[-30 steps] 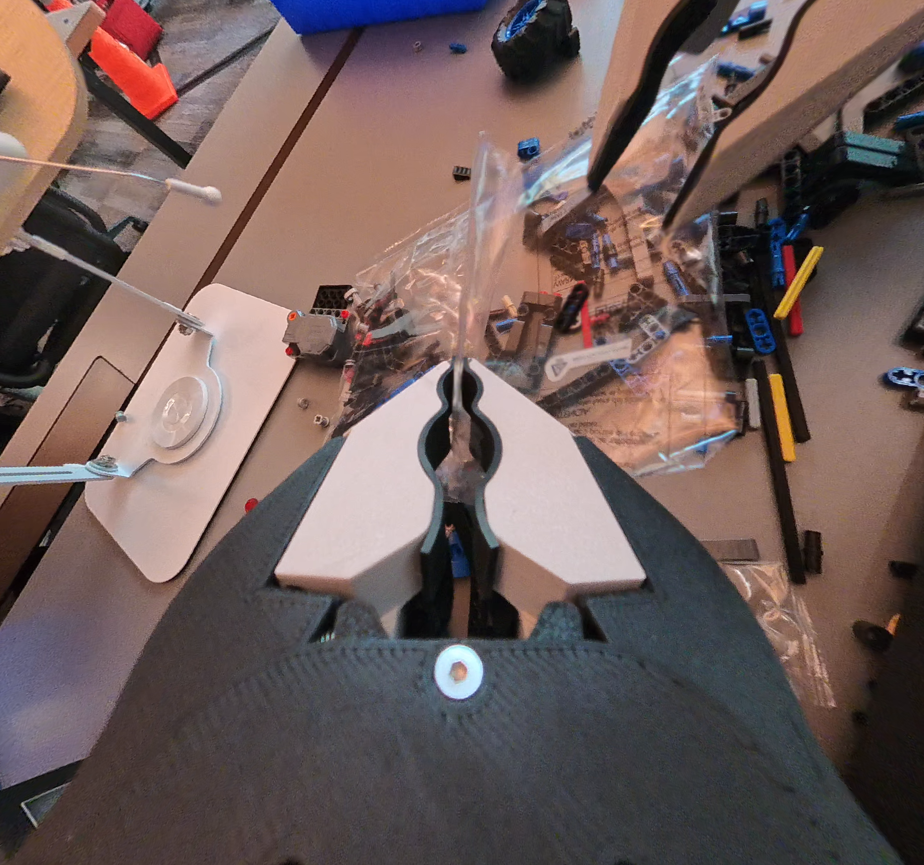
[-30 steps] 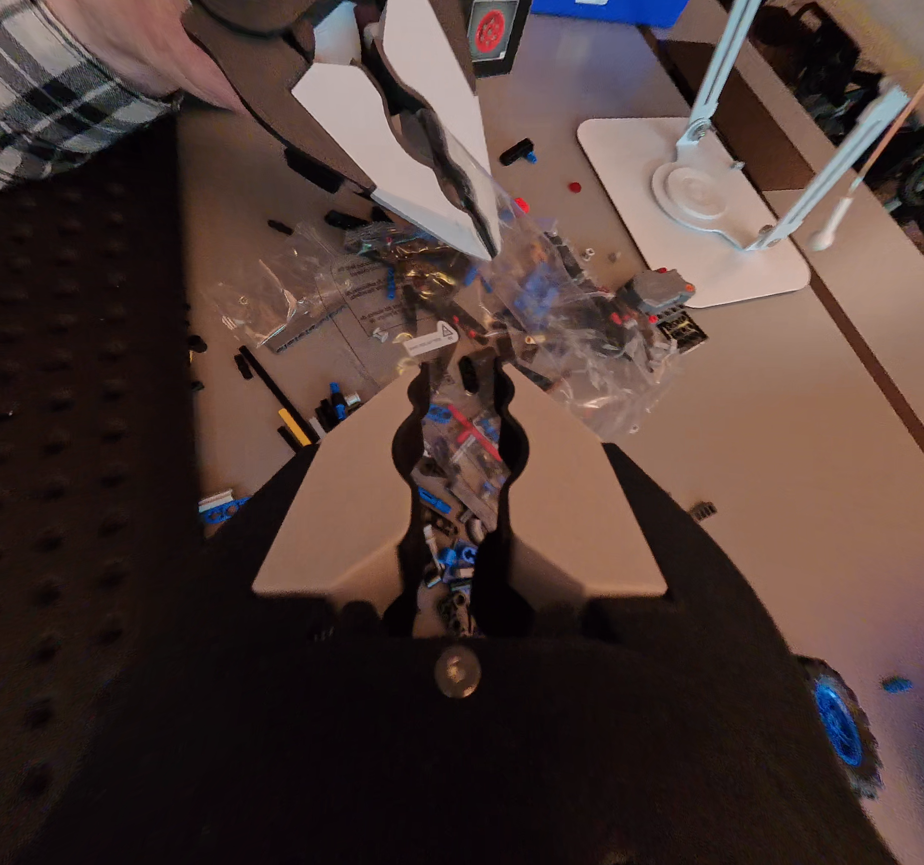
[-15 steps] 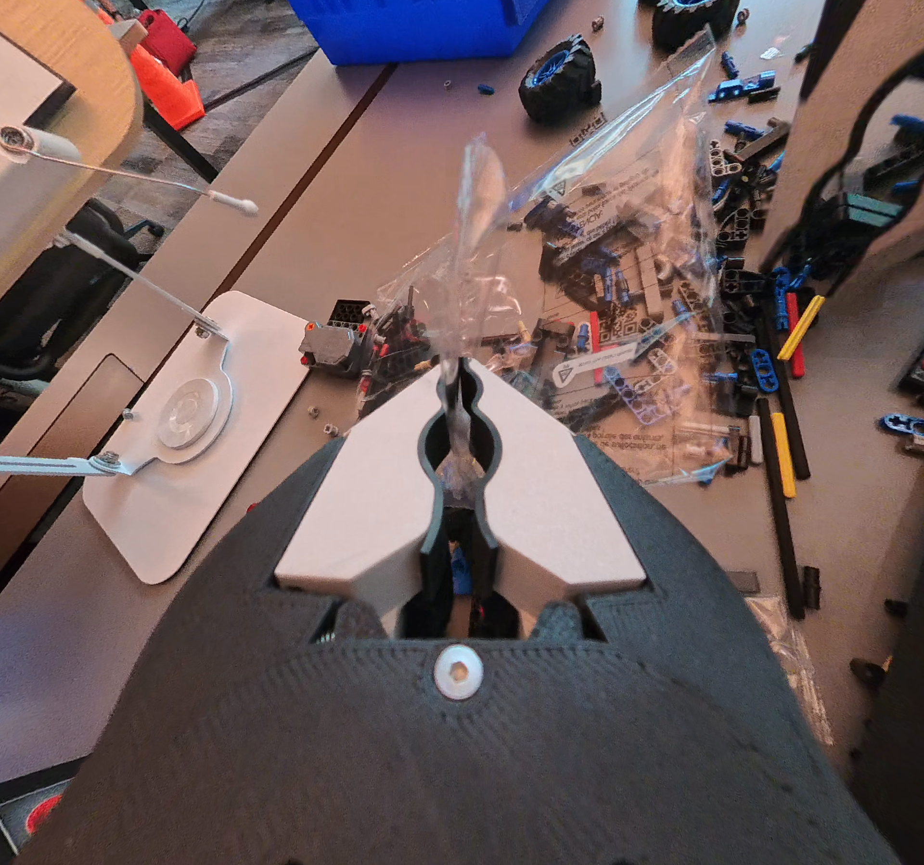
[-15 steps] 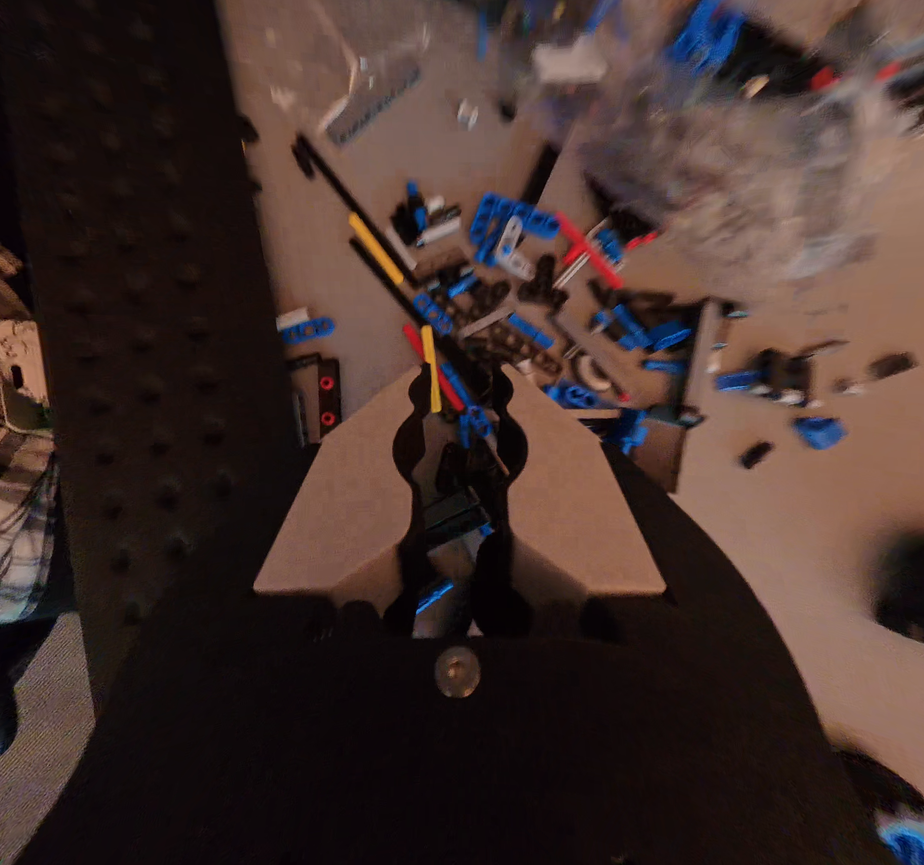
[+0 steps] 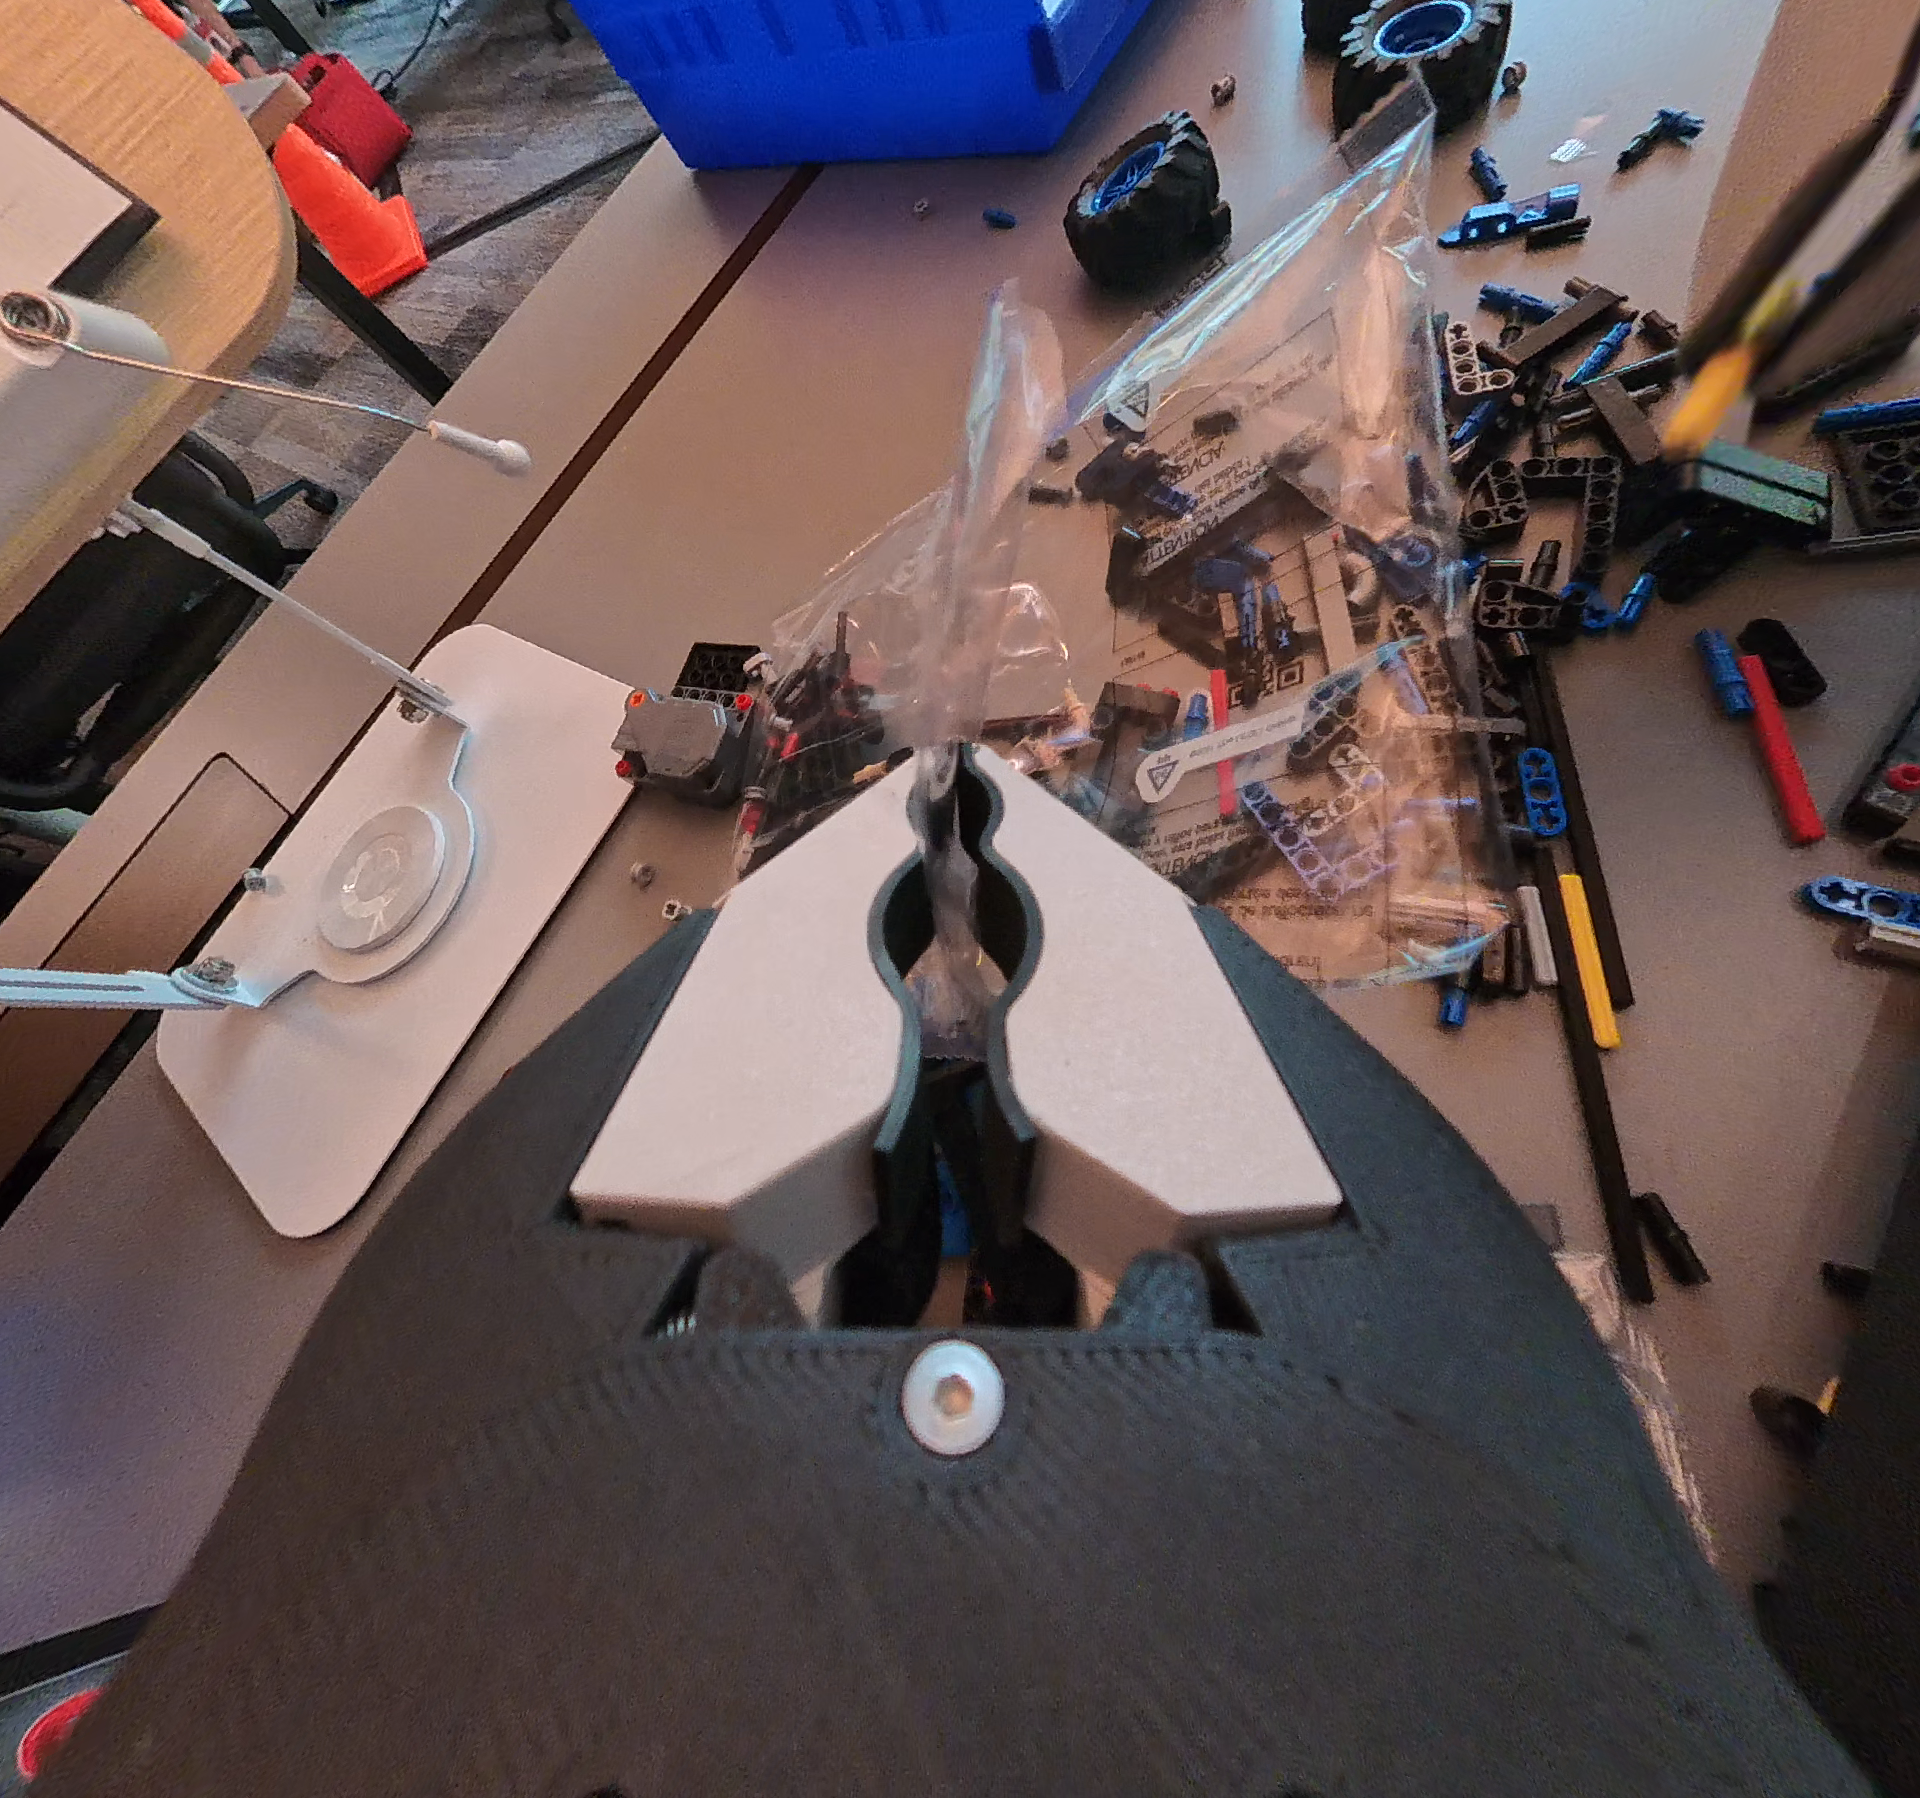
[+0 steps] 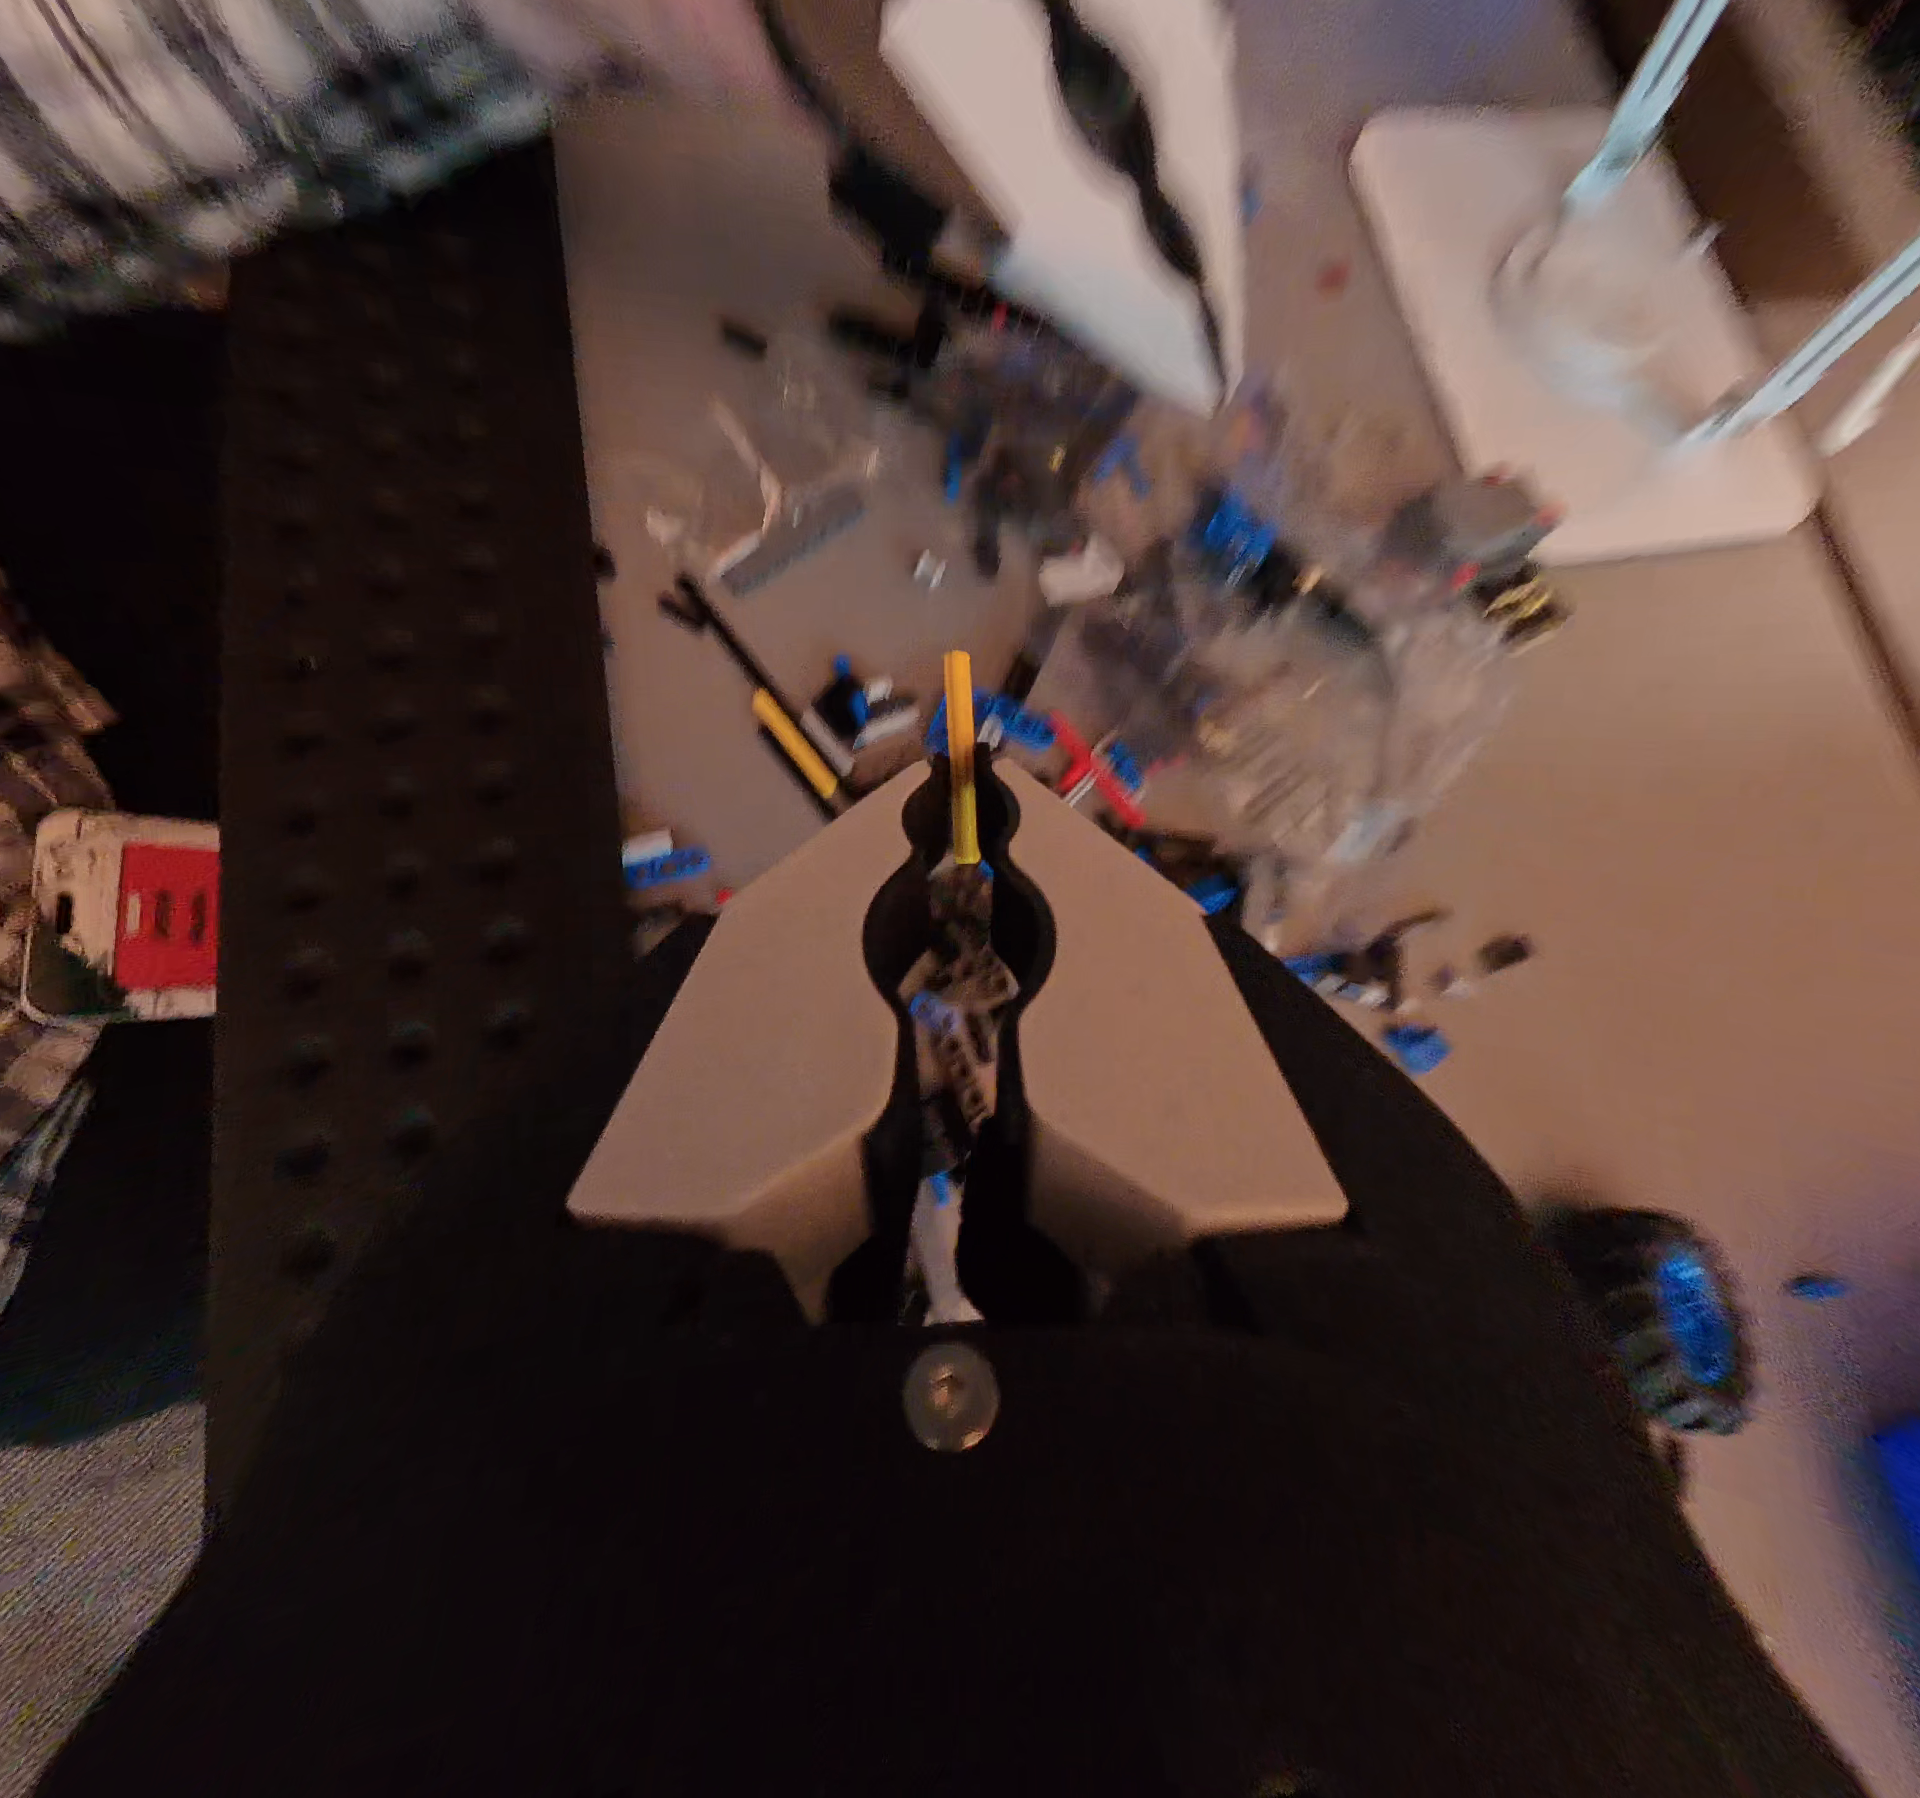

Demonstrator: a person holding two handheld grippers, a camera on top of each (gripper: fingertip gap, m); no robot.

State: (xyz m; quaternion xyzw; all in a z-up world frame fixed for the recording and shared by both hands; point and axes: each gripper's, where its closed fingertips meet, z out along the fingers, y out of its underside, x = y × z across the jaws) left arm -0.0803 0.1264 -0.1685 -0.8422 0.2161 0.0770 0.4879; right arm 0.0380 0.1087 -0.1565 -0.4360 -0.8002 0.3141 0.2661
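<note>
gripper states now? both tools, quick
Left tool: shut on the clear bag.
Right tool: shut on a yellow rod.

Motion-blurred plastic bag (image 6: 1340, 668) and sleeve (image 6: 239, 86)

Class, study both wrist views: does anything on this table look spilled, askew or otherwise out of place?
Yes. Small black, blue, red and yellow plastic building pieces lie scattered loose across the grey table beside the clear plastic bag, which is pulled up crumpled by the left gripper. The right gripper pinches a thin yellow rod.
</note>
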